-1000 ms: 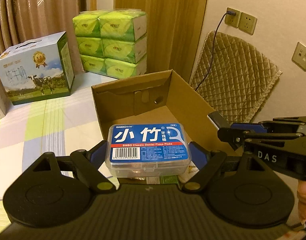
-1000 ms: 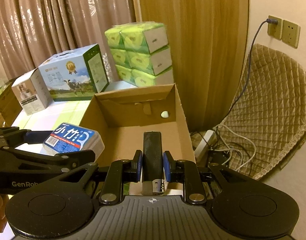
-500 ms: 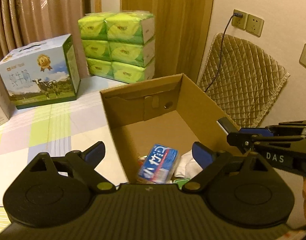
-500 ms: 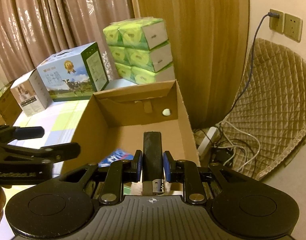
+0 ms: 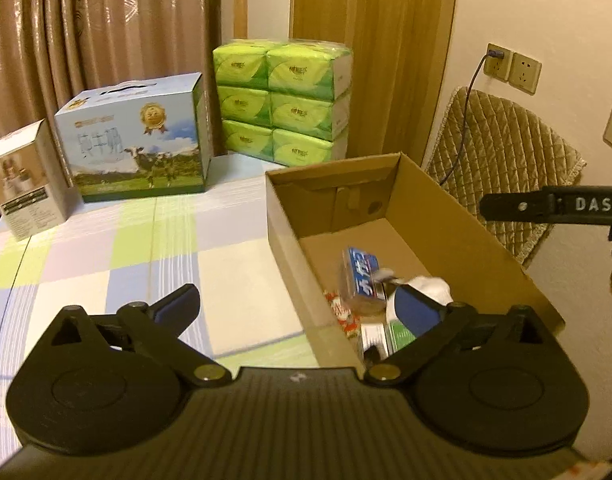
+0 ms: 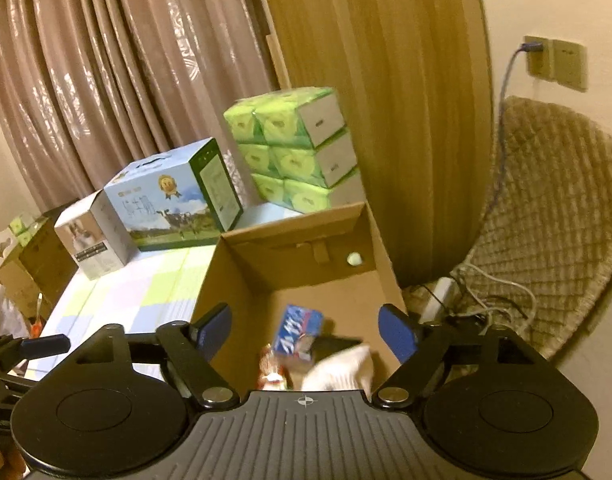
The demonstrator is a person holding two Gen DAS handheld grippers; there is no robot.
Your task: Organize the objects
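Observation:
An open cardboard box [image 5: 466,220] stands at the right edge of the checked tablecloth; it also shows in the right wrist view [image 6: 241,268]. Inside lie a blue floss-pick case [image 5: 360,276], which the right wrist view [image 6: 299,330] shows too, a white cloth [image 5: 432,286], a dark flat object [image 6: 338,343] and small packets [image 5: 342,312]. My left gripper [image 5: 295,308] is open and empty over the box's near left wall. My right gripper [image 6: 306,326] is open and empty above the box.
A milk carton box [image 5: 137,136], a small white box [image 5: 23,180] and stacked green tissue packs [image 5: 283,100] stand at the back of the table. A quilted chair [image 5: 502,152], cables and a power strip [image 6: 438,296] are to the right.
My left gripper let go of the floss-pick case, which fell into the box, and shifted left. My right gripper opened and released the dark object into the box.

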